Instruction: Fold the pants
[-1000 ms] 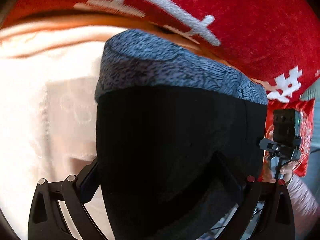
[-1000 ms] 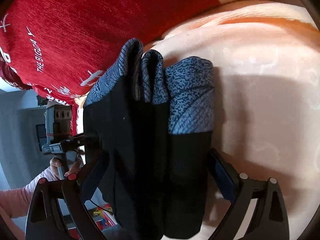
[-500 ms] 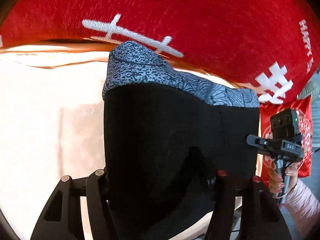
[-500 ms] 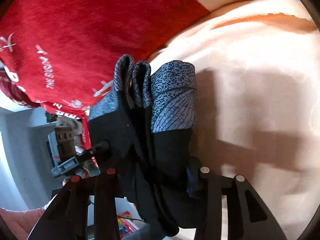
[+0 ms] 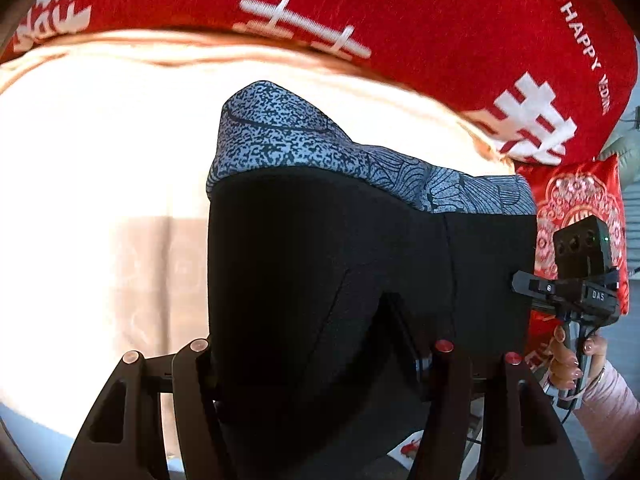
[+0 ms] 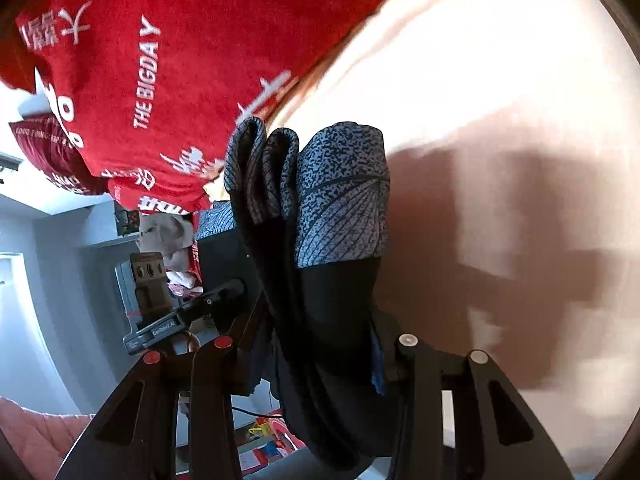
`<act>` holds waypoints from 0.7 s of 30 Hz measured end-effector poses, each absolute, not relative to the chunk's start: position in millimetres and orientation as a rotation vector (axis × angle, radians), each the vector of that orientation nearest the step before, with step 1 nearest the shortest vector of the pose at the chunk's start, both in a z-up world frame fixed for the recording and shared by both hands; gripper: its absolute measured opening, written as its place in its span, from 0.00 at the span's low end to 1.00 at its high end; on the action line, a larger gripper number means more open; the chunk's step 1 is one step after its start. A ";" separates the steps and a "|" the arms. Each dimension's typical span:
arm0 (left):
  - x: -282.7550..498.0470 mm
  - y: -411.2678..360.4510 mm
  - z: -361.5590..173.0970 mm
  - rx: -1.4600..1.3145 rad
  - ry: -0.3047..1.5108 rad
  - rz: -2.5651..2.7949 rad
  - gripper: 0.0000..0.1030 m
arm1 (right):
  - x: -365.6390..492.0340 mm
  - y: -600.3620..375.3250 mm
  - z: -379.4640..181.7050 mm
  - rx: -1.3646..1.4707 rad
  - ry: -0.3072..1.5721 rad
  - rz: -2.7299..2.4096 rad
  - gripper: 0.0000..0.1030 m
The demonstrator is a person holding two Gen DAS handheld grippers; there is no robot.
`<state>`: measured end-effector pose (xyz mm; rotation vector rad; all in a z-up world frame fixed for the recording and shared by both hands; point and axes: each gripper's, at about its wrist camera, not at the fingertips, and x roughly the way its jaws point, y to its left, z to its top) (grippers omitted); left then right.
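With both the left gripper [image 5: 320, 360] and right gripper [image 6: 316, 344] clamped on the pants [image 5: 340, 280] (jaws just closed), carry them level over the peach bedding [image 5: 100, 160].

Black grippers [image 5: 320, 360] with red screws; pink sleeve [image 5: 612, 412].

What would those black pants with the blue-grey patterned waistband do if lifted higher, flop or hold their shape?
Probably flop. The black pants with the blue-grey patterned waistband hang in soft rounded folds, so the fabric looks limp. Clamped between the right gripper and the left gripper, they would likely sag in the span between. The folds look thick, so slipping out seems unlikely.
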<state>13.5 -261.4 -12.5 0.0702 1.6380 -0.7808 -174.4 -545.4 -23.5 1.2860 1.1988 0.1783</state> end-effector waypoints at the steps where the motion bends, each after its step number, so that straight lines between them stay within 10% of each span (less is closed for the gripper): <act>1: 11.1 -255.9 -17.8 0.079 1.640 -0.791 0.62 | -175.6 -539.9 -23.7 1.282 1.202 0.175 0.43; 6: 4.8 -238.4 -46.3 0.109 1.649 -0.795 0.65 | -194.3 -519.8 -42.0 1.281 1.213 0.147 0.43; 13: 5.2 -229.2 -59.3 0.137 1.572 -0.754 0.96 | -189.0 -502.8 -61.7 1.095 1.302 0.038 0.55; 21: -2.1 -217.1 -49.8 0.232 1.529 -0.704 0.97 | -197.2 -497.6 -53.4 1.085 1.329 -0.109 0.68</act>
